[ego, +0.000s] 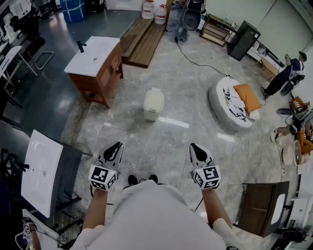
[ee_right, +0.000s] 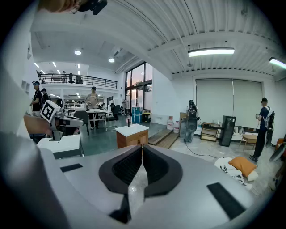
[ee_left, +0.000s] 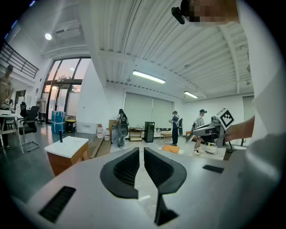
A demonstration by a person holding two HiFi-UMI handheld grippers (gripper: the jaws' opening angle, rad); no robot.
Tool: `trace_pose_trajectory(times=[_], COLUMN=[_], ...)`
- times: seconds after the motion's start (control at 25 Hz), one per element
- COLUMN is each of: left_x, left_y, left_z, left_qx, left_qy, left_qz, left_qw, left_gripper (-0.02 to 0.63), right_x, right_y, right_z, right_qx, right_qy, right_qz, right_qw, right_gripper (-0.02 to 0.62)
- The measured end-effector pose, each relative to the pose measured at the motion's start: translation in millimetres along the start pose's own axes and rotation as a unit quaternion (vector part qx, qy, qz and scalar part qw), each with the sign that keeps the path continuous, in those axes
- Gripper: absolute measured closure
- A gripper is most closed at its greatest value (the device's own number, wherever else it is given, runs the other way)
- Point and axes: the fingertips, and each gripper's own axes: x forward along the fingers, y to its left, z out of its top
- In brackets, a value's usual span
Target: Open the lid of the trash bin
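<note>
Your left claw point(ego: 115, 147) is clenched down to a thin slit with nothing in it, and your right claw point(ego: 196, 148) is clenched too, tips meeting, also empty. You hold both low in front of you, side by side and pointing ahead.

The trash bin point(ego: 153, 104) stands on the grey floor point(ego: 176, 141) straight ahead, between the lines of the two claws and well apart from both. It is one small cream bin with rounded corners, and its lid point(ego: 154, 99) lies flat and closed on top. Only the head view shows it. The two gripper views look out level across the room, each over its own grey body.

Those views give you things the head view does not. The left gripper view catches your right claw point(ee_left: 199, 131) off to its right, and three people standing at the back wall. The right gripper view catches your left claw point(ee_right: 76, 120) at its left, and a railed balcony point(ee_right: 73, 80) above.

All three views show the one wooden cabinet point(ego: 100, 73) with its white counter, left of the bin. To the bin's right lies one round white cushion bed point(ego: 230, 105) with an orange pillow point(ego: 247, 97) on it. Two white jugs point(ego: 154, 10) stand beyond the bin by the far wall.
</note>
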Motion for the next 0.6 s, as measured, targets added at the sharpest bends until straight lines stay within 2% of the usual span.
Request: trace_pose_trajectory(times=[0.6], left_x=[-5], left_y=[10], left_z=[-7], left_qx=[-0.003], left_qy=[0.005], left_qz=[-0.014], left_qw=[0.9999], left_gripper=[0.561], right_x=[3], right_y=[11], right_z=[6], right_qx=[0.01], right_qy=[-0.003], right_qz=[-0.016], right_qw=[1.0], right_gripper=[0.561])
